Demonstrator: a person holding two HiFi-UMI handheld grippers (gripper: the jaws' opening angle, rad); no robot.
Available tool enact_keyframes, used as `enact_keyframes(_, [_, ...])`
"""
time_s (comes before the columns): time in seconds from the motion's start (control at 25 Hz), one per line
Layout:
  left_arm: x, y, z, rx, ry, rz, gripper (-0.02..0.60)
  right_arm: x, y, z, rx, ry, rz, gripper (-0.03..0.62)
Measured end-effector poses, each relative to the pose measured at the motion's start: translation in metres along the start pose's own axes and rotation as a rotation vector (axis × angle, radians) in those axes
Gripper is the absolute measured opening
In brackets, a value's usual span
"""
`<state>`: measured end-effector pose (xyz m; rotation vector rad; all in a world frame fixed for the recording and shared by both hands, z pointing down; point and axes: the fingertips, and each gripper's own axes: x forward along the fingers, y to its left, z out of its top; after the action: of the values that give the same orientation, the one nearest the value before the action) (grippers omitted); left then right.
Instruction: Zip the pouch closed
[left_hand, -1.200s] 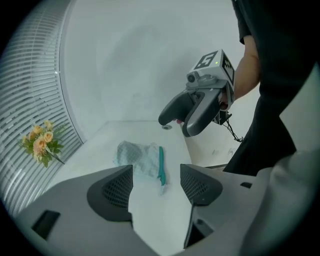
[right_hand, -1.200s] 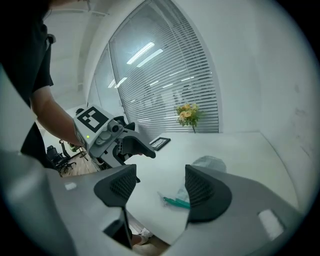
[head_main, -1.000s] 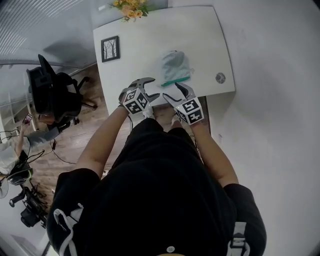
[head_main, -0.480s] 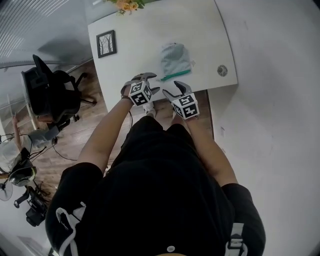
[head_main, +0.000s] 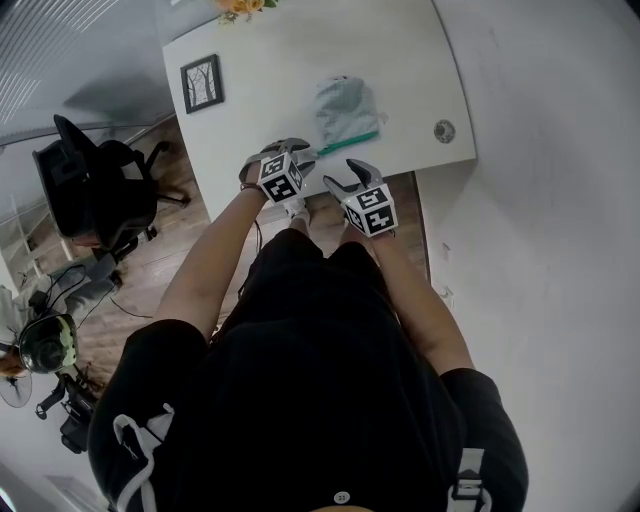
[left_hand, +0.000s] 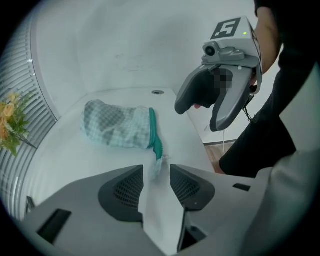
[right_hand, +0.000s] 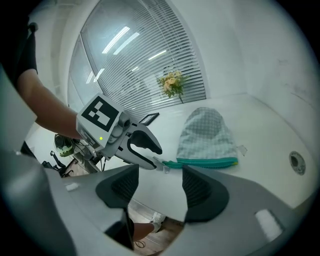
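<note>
The pouch (head_main: 345, 105) lies on the tabletop (head_main: 270, 70); its zip-end tab (left_hand: 155, 163), between the just-narrowed, not yet pressing jaws of the left claw (left_hand: 156, 172), should be clamped squarely; the right claw (right_hand: 161, 171), slightly narrowed, is held wide apart and empty

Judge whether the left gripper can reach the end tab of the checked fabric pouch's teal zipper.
Probably yes: the fingers of the left gripper, just now closing, straddle the pale end tab of the teal zipper on the checked fabric pouch, not yet pressing it. The right gripper hangs aside.

White table (head_main: 290, 60): pouch (head_main: 343, 103), framed picture (head_main: 201, 83) (flowers (right_hand: 172, 83), perhaps potted)
</note>
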<state>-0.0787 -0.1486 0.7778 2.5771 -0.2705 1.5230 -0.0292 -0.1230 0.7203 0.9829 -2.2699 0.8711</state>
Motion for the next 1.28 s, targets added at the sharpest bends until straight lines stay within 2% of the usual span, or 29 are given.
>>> enact_keyframes(0.24, [0.006, 0.0, 0.003, 0.024, 0.018, -0.003, 0.103, -0.002, -0.005, 0.002, 0.012, -0.011, -0.009, 0.285])
enact_keyframes(0.44, [0.009, 0.001, -0.001, 0.006, 0.05, 0.006, 0.029, -0.005, -0.008, 0.005, 0.017, -0.017, -0.011, 0.285])
enact_keyframes(0.8, [-0.007, -0.006, 0.017, -0.073, 0.008, -0.012, 0.023, -0.007, -0.009, 0.007, -0.005, -0.002, 0.002, 0.253])
enact_keyframes(1.28, [-0.027, -0.025, 0.05, -0.06, -0.036, -0.022, 0.021, -0.004, -0.003, 0.003, -0.065, 0.046, 0.017, 0.206])
